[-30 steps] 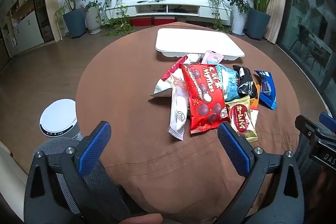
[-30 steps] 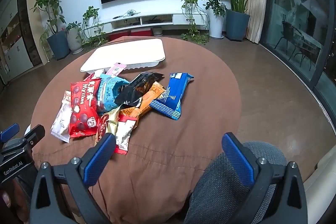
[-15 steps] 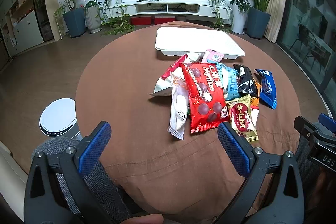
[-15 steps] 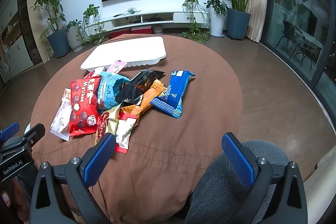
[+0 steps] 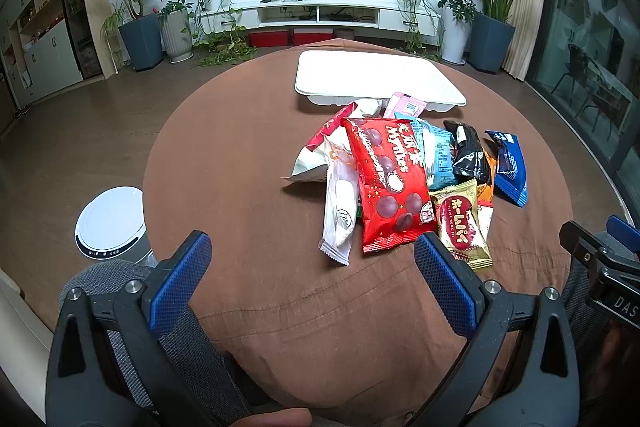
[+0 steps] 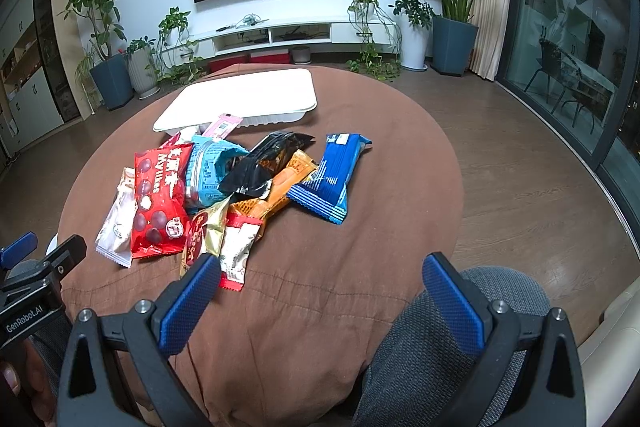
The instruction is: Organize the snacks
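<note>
A pile of snack packets lies on the round brown-clothed table (image 5: pixel 240 163). A red chocolate bag (image 5: pixel 384 183) sits on top, with a white packet (image 5: pixel 340 203) to its left and a gold packet (image 5: pixel 460 223) to its right. A black packet (image 6: pixel 264 163), an orange one (image 6: pixel 284 187) and a dark blue packet (image 6: pixel 330 177) lie further right. Behind the pile stands a white tray (image 5: pixel 376 77). My left gripper (image 5: pixel 312 275) is open near the table's front edge, short of the pile. My right gripper (image 6: pixel 324 295) is open too, holding nothing.
A grey chair back (image 6: pixel 460 347) sits under the right gripper, another (image 5: pixel 100 283) under the left. A white round bin (image 5: pixel 110 223) stands on the floor at the left. Potted plants, a TV console and glass doors ring the room.
Both grippers have drifted slightly forward toward the snack pile. The packets and tray have not moved.
</note>
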`<state>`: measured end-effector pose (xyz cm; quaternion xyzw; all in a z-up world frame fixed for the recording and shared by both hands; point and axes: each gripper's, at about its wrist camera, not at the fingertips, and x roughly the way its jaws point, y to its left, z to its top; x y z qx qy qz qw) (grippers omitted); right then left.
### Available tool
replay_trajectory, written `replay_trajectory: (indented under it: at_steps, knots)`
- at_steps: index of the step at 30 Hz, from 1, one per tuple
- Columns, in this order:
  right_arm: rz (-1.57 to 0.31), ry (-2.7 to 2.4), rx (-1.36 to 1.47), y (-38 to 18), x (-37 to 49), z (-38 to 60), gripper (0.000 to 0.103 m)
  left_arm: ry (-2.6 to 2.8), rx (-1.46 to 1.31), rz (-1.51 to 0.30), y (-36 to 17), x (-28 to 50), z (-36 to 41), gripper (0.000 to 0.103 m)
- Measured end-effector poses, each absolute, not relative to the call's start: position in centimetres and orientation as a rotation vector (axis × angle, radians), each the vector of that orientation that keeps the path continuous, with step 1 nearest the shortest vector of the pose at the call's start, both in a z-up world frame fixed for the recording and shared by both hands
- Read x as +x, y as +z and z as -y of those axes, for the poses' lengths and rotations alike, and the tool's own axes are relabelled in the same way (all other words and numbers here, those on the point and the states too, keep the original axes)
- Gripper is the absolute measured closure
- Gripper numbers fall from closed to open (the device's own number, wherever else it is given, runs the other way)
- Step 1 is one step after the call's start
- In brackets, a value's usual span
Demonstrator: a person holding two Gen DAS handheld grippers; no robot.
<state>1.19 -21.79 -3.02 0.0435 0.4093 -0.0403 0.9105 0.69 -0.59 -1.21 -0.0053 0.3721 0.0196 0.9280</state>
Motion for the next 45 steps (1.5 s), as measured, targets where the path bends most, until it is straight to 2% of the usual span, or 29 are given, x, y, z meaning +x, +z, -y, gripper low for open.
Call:
replay_trajectory:
  at_steps: [45]
  knots:
    - [-0.854,-0.08,0.093,-3.85,0.97,21.26,0.0,0.037,-0.005,-0.772,-1.81,0.46,0.69,0.0]
